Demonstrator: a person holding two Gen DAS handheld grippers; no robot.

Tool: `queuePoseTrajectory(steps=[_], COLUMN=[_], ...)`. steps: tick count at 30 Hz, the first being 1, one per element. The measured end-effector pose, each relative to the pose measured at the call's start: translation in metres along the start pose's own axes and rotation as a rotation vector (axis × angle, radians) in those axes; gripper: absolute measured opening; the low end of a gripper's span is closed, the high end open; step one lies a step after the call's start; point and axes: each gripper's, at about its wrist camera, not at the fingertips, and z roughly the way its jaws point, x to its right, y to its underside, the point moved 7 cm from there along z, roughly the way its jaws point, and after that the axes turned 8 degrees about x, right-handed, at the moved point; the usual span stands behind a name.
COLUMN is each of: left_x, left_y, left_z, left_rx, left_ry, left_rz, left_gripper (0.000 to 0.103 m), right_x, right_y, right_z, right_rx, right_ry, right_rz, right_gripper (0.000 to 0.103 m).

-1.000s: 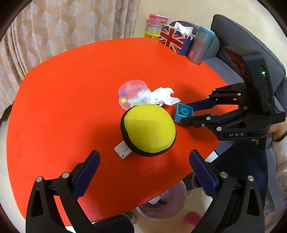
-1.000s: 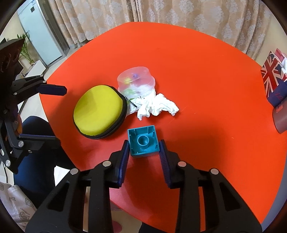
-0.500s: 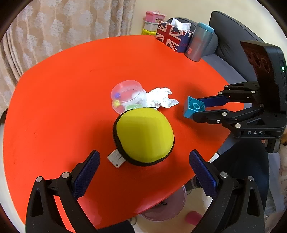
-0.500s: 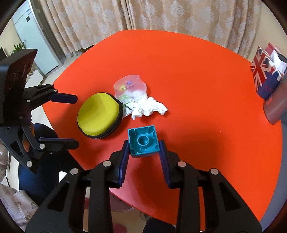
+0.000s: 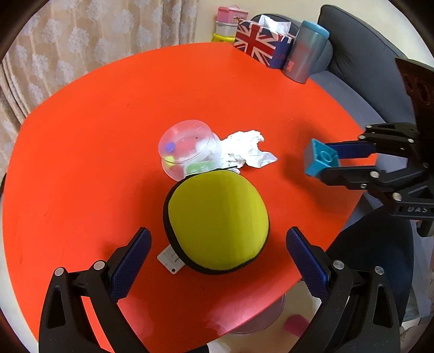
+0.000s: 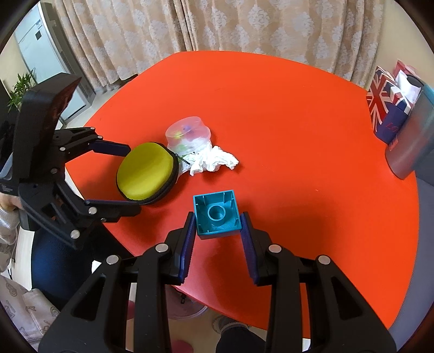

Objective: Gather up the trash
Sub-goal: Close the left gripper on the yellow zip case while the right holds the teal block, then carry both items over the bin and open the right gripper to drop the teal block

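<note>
My right gripper (image 6: 217,225) is shut on a teal toy block (image 6: 216,214) and holds it above the red table (image 6: 298,122); the block also shows in the left wrist view (image 5: 321,160), lifted off the tabletop. My left gripper (image 5: 218,254) is open and empty, its fingers either side of a yellow zip case (image 5: 217,220). A crumpled white tissue (image 5: 248,148) lies beside an upturned clear plastic cup (image 5: 188,149) holding small coloured bits, just beyond the case.
A Union Jack tissue box (image 5: 261,46), a grey tumbler (image 5: 306,51) and stacked small pots (image 5: 227,23) stand at the table's far edge. A small white card (image 5: 169,259) pokes out under the case. A clear bin (image 5: 260,317) sits on the floor below the table edge.
My right gripper has lifted the teal block off the table and drawn it back toward the table's edge. My left gripper stayed open over the yellow case.
</note>
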Motion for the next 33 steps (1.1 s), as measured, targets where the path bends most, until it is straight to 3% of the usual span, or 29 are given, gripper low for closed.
queuePoseTrajectory(steps=[13, 16, 18, 33], left_x=[-0.001, -0.002, 0.0, 0.003], left_y=[-0.002, 0.0, -0.001, -0.008], left_z=[0.007, 0.005, 0.005, -0.012], left_rx=[0.007, 0.013, 0.016, 0.077], left_ry=[-0.001, 0.002, 0.009, 0.013], left_rz=[-0.004, -0.001, 0.008, 0.015], left_gripper=[0.095, 0.08, 0.077, 0.075], right_x=[0.001, 0.001, 0.001, -0.001], right_y=[0.003, 0.002, 0.002, 0.0], right_z=[-0.001, -0.001, -0.001, -0.011], right_rx=[0.008, 0.013, 0.016, 0.037], right_ry=[0.0, -0.005, -0.007, -0.001], right_rz=[0.012, 0.014, 0.015, 0.018], right_gripper=[0.033, 0.033, 0.033, 0.033])
